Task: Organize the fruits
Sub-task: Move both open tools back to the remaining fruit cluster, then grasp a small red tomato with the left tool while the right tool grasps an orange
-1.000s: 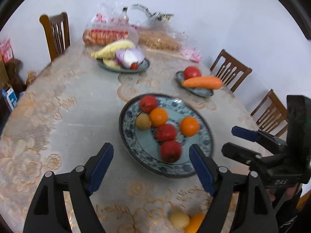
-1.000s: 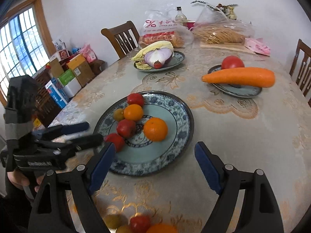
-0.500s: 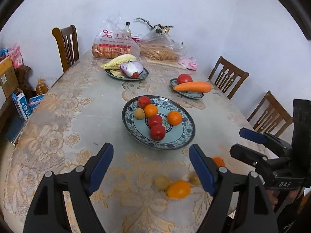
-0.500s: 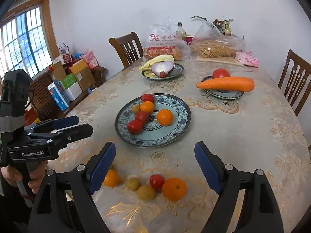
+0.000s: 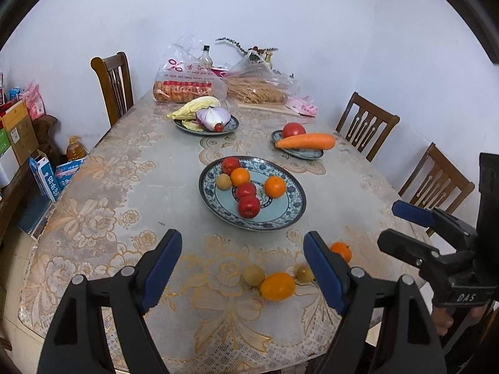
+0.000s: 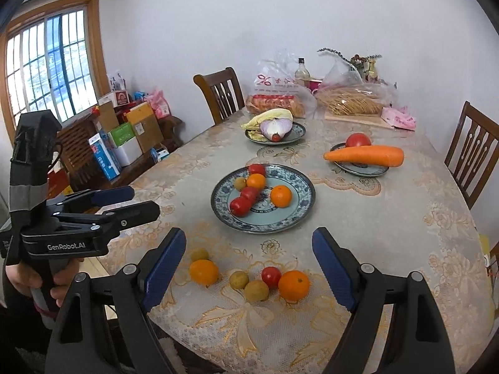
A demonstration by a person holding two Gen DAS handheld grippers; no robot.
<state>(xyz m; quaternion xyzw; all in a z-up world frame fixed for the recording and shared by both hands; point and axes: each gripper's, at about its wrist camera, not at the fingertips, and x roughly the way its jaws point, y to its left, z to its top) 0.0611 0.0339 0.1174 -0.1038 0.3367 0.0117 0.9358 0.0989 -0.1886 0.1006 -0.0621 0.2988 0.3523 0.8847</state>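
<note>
A blue patterned plate [image 5: 290, 215] [image 6: 299, 218] at the table's middle holds several red, orange and brown fruits. More loose fruit lies near the front edge: an orange [image 6: 293, 285], a small red fruit [image 6: 271, 276], brown fruits [image 6: 256, 290] and a yellow-orange one [image 6: 204, 271] [image 5: 277, 286]. My left gripper [image 5: 242, 268] is open and empty, held back above the front edge. My right gripper [image 6: 249, 265] is open and empty above the loose fruit. Each gripper shows in the other's view, the right [image 5: 411, 227], the left [image 6: 124, 202].
A small plate with a carrot [image 6: 363, 155] and a tomato stands at the right back. A plate with cabbage and onion [image 6: 276, 127] stands further back, with bags of food [image 5: 187, 84] behind. Wooden chairs [image 5: 113, 84] surround the table. Boxes stand at the left wall.
Both grippers have pulled back and up from the blue plate toward the table's front edge. The loose fruit near the edge has come into view. Both stayed open.
</note>
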